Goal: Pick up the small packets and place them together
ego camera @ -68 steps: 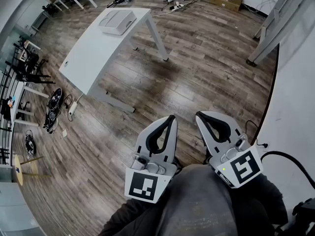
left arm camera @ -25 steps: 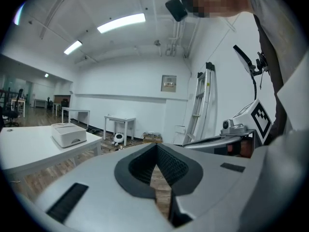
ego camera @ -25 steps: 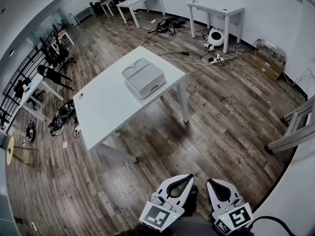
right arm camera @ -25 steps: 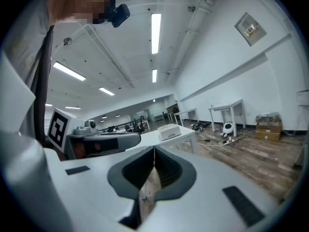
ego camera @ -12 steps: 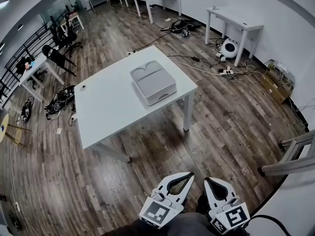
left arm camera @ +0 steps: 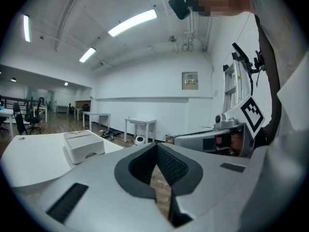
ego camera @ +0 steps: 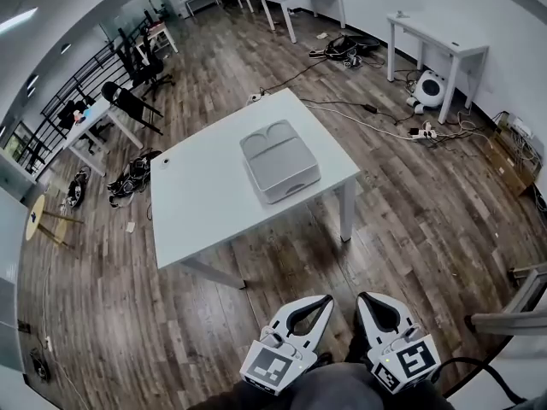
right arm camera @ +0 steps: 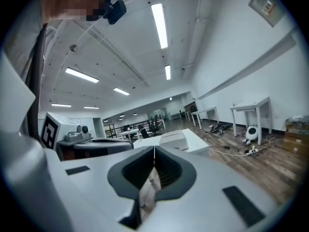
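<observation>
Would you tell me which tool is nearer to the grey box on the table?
Left, slightly. The left tool hangs short of the grey box, almost in line with it; the right tool hangs alongside, farther to the right.

Sparse lab-like office, white tables (ego camera: 205, 196), wood floor (ego camera: 410, 220), loose cables (ego camera: 357, 113)
</observation>
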The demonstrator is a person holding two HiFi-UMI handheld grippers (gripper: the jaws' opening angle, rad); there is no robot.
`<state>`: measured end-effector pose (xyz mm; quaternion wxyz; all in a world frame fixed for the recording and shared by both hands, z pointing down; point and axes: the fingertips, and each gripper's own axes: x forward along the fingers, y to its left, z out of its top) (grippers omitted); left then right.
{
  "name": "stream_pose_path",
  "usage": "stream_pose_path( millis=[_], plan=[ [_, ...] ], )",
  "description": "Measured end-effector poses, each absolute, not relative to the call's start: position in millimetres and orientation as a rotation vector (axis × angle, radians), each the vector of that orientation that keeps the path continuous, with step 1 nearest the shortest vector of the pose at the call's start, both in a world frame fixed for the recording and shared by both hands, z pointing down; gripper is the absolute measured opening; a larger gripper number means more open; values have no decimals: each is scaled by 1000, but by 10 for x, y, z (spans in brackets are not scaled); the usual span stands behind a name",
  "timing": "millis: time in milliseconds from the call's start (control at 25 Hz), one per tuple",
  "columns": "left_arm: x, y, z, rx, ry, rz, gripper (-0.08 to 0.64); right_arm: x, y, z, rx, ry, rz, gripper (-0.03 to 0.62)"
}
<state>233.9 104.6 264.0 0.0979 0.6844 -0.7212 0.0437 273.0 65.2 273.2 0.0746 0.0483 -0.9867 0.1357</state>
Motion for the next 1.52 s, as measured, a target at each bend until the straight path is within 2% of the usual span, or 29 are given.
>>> stream_pose_path(
  millis=[600,920,1200,1520],
  plan=[
    [1809,140,2604,1740,-2300,216,2,2071,-390,2807,-202,-2919,486,5],
    [1357,-11,2567,1648,-2354,276,2,1674,-569,2904,-287,-2902,548,5],
    [791,-116,2719,1679,-2330,264,2,1288,-779,3143,-169,-2888,557,5],
    [-233,-152,2730,1896,-2185,260,2,441,-762,3209,144,-2896,557,5]
  ],
)
